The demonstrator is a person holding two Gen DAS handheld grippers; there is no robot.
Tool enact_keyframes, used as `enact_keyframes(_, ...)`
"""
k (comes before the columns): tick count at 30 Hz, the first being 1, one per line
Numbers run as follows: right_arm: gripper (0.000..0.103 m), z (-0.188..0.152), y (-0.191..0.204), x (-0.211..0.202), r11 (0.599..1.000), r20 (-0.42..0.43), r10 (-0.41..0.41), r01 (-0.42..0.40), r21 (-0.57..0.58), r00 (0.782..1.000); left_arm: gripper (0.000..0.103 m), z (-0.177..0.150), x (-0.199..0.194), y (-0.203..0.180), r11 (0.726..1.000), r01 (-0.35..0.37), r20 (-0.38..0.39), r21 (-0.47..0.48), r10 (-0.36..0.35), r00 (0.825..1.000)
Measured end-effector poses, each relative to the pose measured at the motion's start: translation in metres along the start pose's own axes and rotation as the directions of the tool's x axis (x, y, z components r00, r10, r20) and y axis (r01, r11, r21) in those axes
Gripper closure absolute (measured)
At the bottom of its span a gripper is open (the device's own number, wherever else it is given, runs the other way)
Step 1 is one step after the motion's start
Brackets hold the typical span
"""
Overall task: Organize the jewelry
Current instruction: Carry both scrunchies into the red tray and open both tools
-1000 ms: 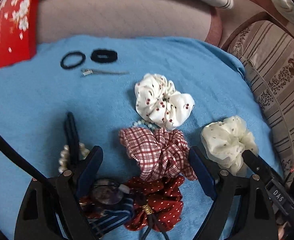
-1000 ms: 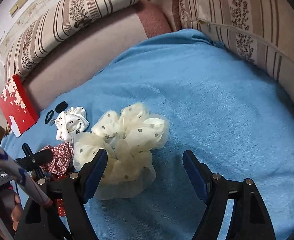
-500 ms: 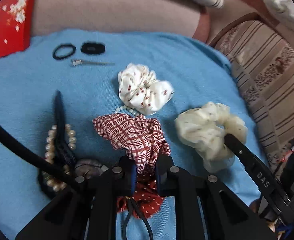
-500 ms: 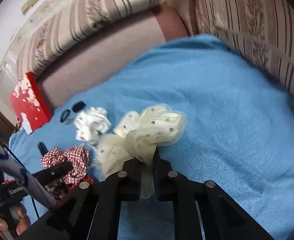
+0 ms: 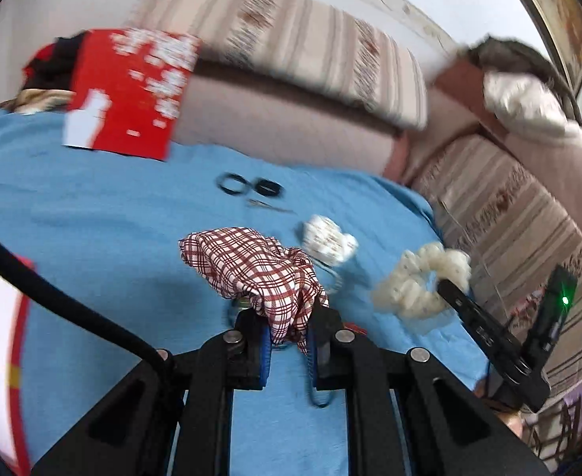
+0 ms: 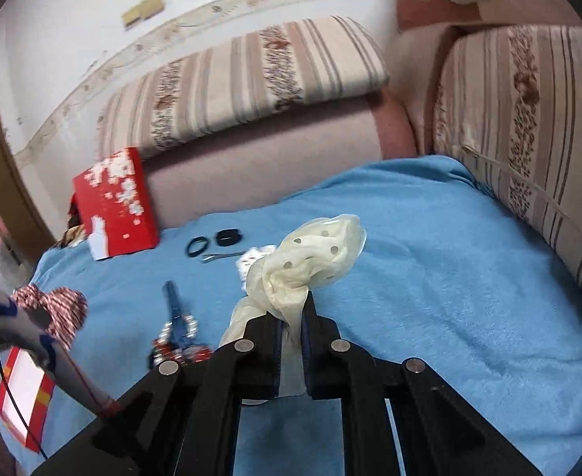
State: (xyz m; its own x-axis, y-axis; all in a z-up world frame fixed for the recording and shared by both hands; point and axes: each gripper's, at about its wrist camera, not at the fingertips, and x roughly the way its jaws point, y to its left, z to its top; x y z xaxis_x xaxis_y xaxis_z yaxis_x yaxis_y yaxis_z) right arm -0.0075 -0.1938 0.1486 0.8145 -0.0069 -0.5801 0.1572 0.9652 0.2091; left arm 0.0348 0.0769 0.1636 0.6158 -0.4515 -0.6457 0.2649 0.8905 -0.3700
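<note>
A: Status of carrying surface?
B: Blue blanket spread over sofa; red box at its far left edge.
A: Grippers?
B: Left gripper clamped on red plaid scrunchie, raised above blanket middle. Right gripper clamped on cream dotted scrunchie, likewise raised.
</note>
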Motion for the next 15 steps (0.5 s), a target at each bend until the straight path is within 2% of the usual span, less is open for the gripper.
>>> enact_keyframes(5, 0.094, -0.009, 0.038, -0.008, 0.997, -0.015, 0.038, -0.039, -0.06, 0.999, 0.09, -0.002, -0.032, 0.058, 0.994, -0.102, 0.053, -0.049, 0.105, 0.993)
enact_keyframes(9, 0.094, -0.018, 0.078, -0.004, 0.99, -0.059, 0.079, -0.085, -0.11, 0.995, 0.09, 0.002, -0.048, 0.109, 0.973, -0.191, 0.07, -0.127, 0.201, 0.977)
enact_keyframes(15, 0.094, -0.028, 0.162, 0.011, 0.96, -0.157, 0.202, -0.227, -0.164, 0.967, 0.09, 0.013, -0.073, 0.18, 0.933, -0.286, 0.065, -0.22, 0.306, 0.95)
